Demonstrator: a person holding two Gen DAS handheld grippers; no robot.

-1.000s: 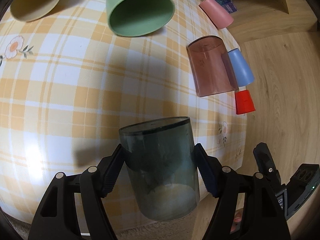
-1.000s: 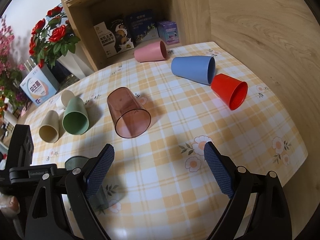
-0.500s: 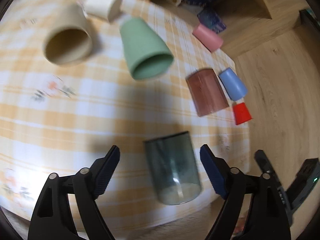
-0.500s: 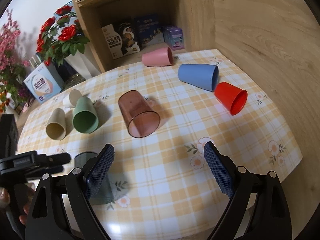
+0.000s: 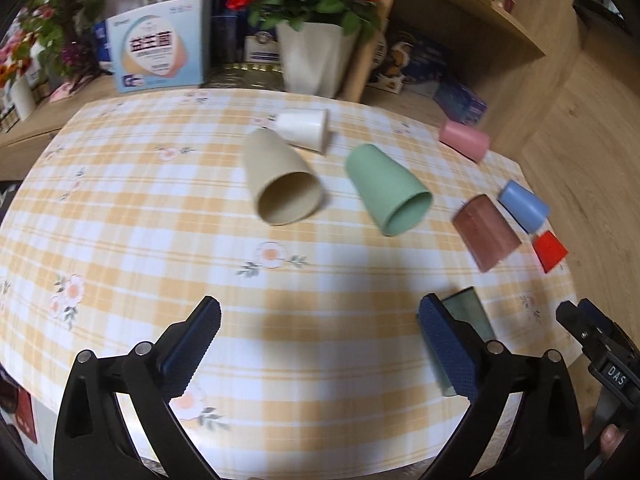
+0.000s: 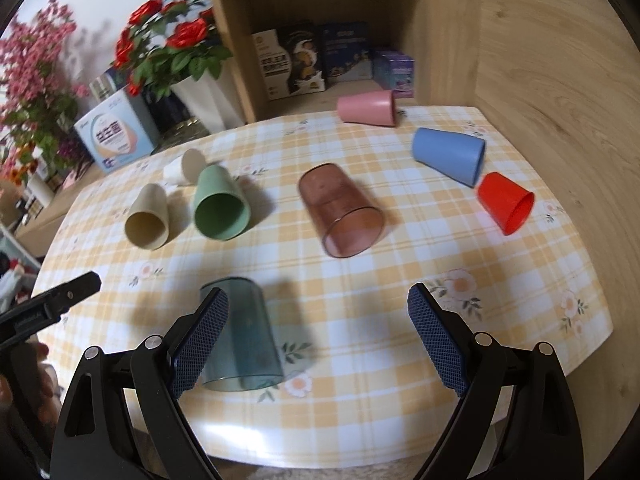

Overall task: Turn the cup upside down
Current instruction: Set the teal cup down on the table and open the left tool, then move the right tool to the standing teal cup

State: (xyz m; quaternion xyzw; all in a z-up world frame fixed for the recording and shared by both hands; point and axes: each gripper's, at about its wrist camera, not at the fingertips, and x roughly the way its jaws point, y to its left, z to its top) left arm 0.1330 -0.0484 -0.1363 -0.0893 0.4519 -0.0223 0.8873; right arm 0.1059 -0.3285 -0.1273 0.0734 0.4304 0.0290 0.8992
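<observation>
At the bottom of the left wrist view the left gripper (image 5: 318,344) has its jaws spread wide with nothing between them, hanging over the yellow checked tablecloth (image 5: 120,216). Just behind its right finger, at the lower right of the frame, a sliver of the grey-blue clear cup (image 5: 470,312) shows; it stands base-up on the cloth, apart from the pads as far as can be told.

In the right wrist view the right gripper (image 6: 318,340) is likewise spread wide and holds nothing. The grey-blue clear cup sits at lower left, rim down on the cloth, partly hidden by the left finger; whether they touch cannot be told. The tip of the left gripper pokes in from the left edge.

Farther up, in mid frame, the brown clear cup (image 6: 340,210) lies on its side, mouth toward the camera. Left of it the green cup (image 6: 220,204) and the beige cup (image 6: 148,218) lie close together, with the white cup (image 6: 184,168) just behind them. At right the red cup (image 6: 506,202) lies near the blue cup (image 6: 448,154), and the pink cup (image 6: 366,108) lies at the far edge.

Beyond the table stand a white vase of red roses (image 6: 176,52) and a wooden shelf (image 6: 320,32) with boxes
</observation>
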